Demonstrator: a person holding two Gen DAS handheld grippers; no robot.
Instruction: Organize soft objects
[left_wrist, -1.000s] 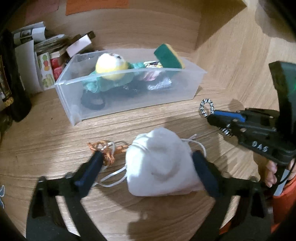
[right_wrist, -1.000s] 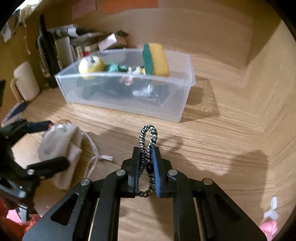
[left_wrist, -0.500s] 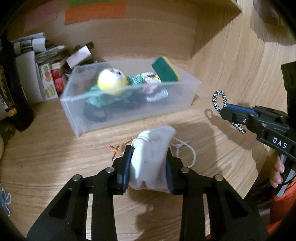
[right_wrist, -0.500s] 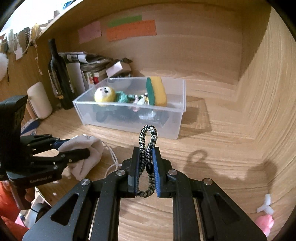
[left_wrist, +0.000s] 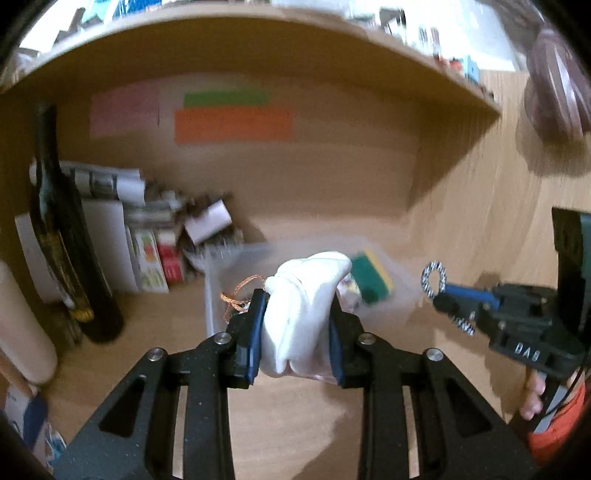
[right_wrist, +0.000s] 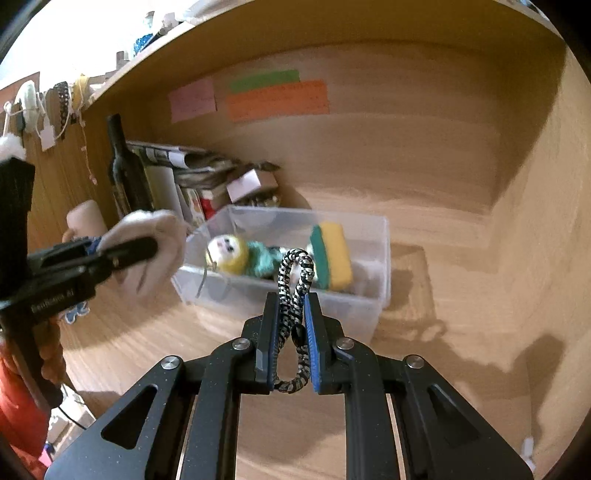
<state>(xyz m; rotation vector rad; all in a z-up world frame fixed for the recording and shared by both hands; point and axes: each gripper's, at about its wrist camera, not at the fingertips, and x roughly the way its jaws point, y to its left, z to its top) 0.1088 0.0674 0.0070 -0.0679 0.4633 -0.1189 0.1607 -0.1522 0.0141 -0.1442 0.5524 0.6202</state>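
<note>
My left gripper (left_wrist: 295, 332) is shut on a white cloth pouch (left_wrist: 303, 314) and holds it in the air in front of the clear plastic bin (left_wrist: 399, 295); an orange cord (left_wrist: 240, 295) hangs at its left. My right gripper (right_wrist: 291, 332) is shut on a black-and-white braided cord loop (right_wrist: 295, 280), held above the desk near the bin (right_wrist: 369, 314). The bin holds a yellow-headed doll (right_wrist: 229, 253) in green and a green-and-yellow sponge (right_wrist: 330, 254). The left gripper with the pouch (right_wrist: 147, 251) shows at the left of the right wrist view.
A dark wine bottle (right_wrist: 123, 173) and a stack of papers and small boxes (right_wrist: 207, 184) stand behind the bin's left end. Wooden walls close the back and right. A shelf runs overhead. Coloured notes (right_wrist: 277, 99) are stuck on the back wall.
My left gripper closed on the white pouch and lifted it off the desk towards the bin. My right gripper rose with the cord loop still in it.
</note>
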